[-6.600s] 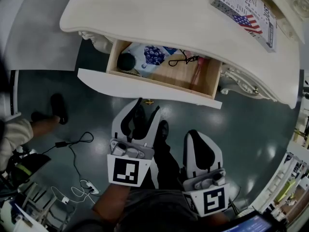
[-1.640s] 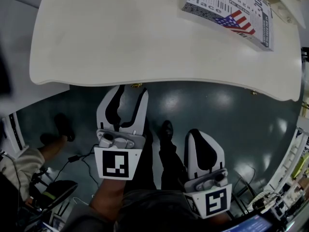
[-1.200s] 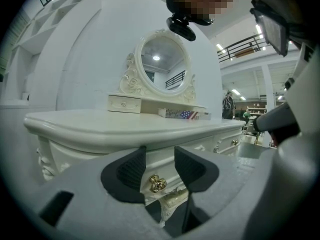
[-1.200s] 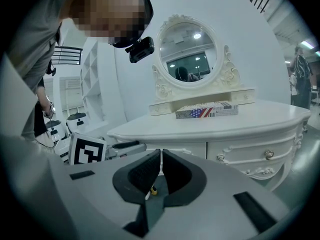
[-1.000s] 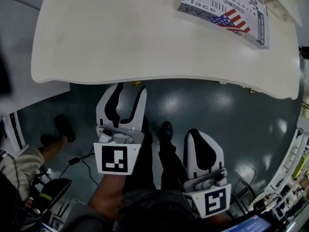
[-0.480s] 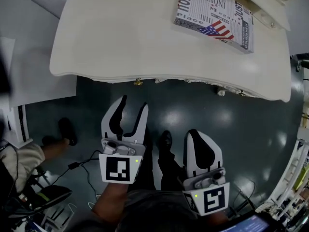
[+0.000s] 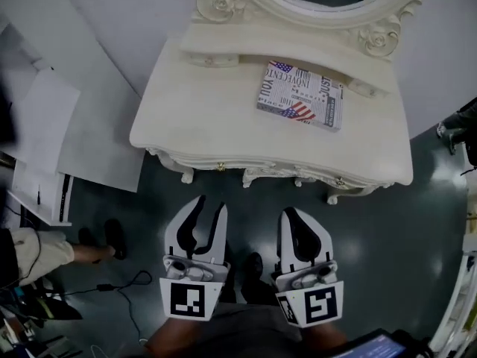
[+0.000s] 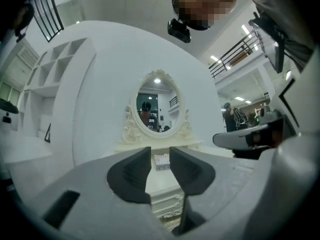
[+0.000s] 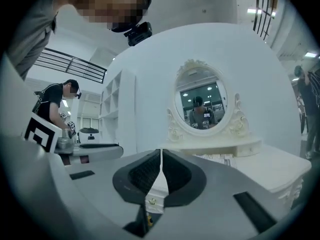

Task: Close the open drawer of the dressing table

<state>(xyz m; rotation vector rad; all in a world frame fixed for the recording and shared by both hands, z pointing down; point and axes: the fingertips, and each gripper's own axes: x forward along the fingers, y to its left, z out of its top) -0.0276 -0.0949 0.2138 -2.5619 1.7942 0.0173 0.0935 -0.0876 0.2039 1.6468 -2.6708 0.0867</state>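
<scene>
Left gripper (image 8: pixel 160 152): jaws apart and nothing between them. They have just been closing from a wider setting. Right gripper (image 9: pixel 161 156): jaws together, only a hairline slit between the pads, nothing held. Both point level at the dressing table (image 7: pixel 201 125) and stand well clear of its front edge, side by side, touching nothing.

Drawer (image 7: pixel 216 163): in the left part of the dressing table's front, under the overhanging top. From the head view its front sits in line with the carved apron and no gap shows. I judge it fully shut and the task done.

Handling, as I judge it: a rigid wooden drawer, probably light, that should slide straight in. The flat front beside the small brass knob (image 7: pixel 220 168) is the place to press if I need to seat it further. The knob itself looks small and smooth, poor to pinch, and the carved trim near it could chip under a hard knock.

Containers: the drawer is the only one I can identify, and its contents are hidden while it is shut. A printed book (image 7: pixel 300 104) with a flag design lies flat on the dressing table's top, towards the back right and just in front of the oval mirror (image 8: pixel 156 109).
</scene>
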